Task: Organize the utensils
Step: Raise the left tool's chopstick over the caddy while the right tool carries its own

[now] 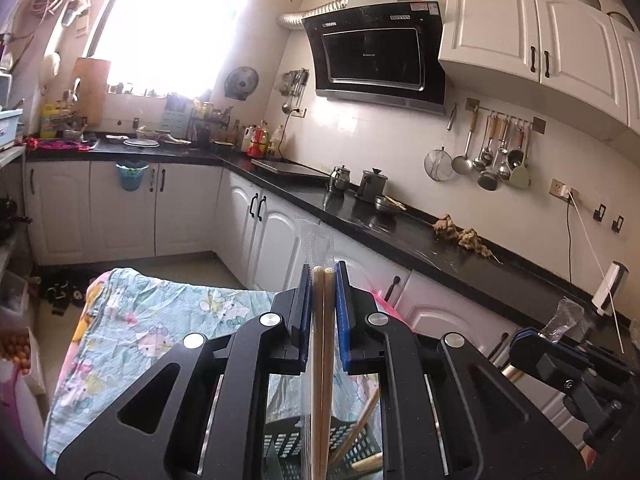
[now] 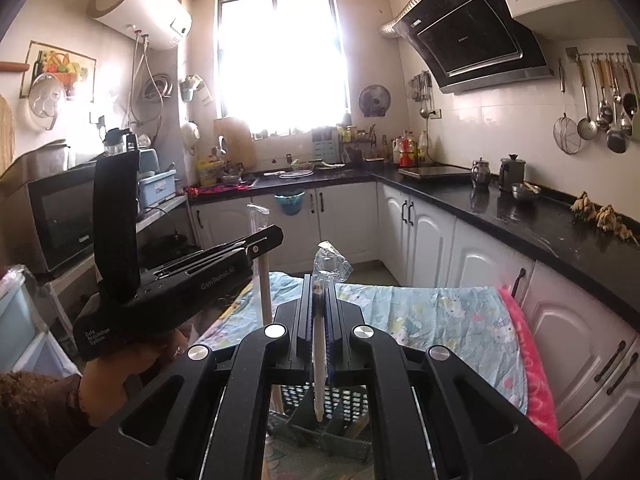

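Two tongs are at work, both raised above the black slotted basket (image 1: 288, 440) on the cloth-covered desk (image 1: 168, 320). The left tongs (image 1: 324, 276) clamp two wrapped wooden chopsticks (image 1: 322, 360). The right tongs (image 2: 319, 280) pinch one wrapped pale utensil (image 2: 319, 360). Only the right view shows the left tongs from outside, and the microwave (image 2: 60, 224).

Basket (image 2: 340, 412): below both grippers, on the cloth-covered table (image 2: 440, 312).
Counter (image 2: 520, 220): right of table, along the wall.
Kettles (image 2: 480, 172): on counter, behind the bowl (image 2: 525, 191).
Microwave (image 2: 56, 220): left of table.
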`<state>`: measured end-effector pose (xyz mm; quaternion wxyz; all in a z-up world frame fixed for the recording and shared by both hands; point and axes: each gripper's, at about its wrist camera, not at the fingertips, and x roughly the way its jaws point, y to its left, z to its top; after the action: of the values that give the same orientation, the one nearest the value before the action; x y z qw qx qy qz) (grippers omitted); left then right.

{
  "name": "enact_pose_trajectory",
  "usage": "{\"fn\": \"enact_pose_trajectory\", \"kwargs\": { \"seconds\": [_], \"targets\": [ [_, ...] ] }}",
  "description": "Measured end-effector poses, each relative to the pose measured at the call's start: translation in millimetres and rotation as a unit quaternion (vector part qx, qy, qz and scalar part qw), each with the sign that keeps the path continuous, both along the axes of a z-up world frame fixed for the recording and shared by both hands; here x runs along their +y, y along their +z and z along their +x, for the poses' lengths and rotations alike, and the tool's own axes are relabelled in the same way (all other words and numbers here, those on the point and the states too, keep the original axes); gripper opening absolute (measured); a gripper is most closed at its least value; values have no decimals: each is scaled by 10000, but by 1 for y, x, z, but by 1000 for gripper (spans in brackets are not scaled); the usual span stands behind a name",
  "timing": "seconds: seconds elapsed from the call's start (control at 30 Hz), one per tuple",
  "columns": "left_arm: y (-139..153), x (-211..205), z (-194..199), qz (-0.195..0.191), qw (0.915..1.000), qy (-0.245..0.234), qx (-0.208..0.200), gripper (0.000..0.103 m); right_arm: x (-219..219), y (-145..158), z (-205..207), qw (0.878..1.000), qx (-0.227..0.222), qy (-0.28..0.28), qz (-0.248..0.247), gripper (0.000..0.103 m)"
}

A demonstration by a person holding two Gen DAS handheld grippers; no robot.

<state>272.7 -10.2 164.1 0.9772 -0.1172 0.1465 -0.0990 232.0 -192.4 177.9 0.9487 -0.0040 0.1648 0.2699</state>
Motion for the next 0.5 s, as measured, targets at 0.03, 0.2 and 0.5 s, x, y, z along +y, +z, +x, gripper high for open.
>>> {"fn": "enact_pose_trajectory", "kwargs": {
  "seconds": [0.03,0.2,0.5],
  "targets": [
    [-2,0,1,0,10000,0,-12,7,0,-2,2,10000,-4,-25,-21,5],
    [-15,-2,7,28,10000,13,-46,7,1,-18,14,9998,59,-120,-157,5],
    [-41,-9,18,46,9999,-39,-130,7,-7,-48,33,9990,366,-247,-91,5]
  ]
}}
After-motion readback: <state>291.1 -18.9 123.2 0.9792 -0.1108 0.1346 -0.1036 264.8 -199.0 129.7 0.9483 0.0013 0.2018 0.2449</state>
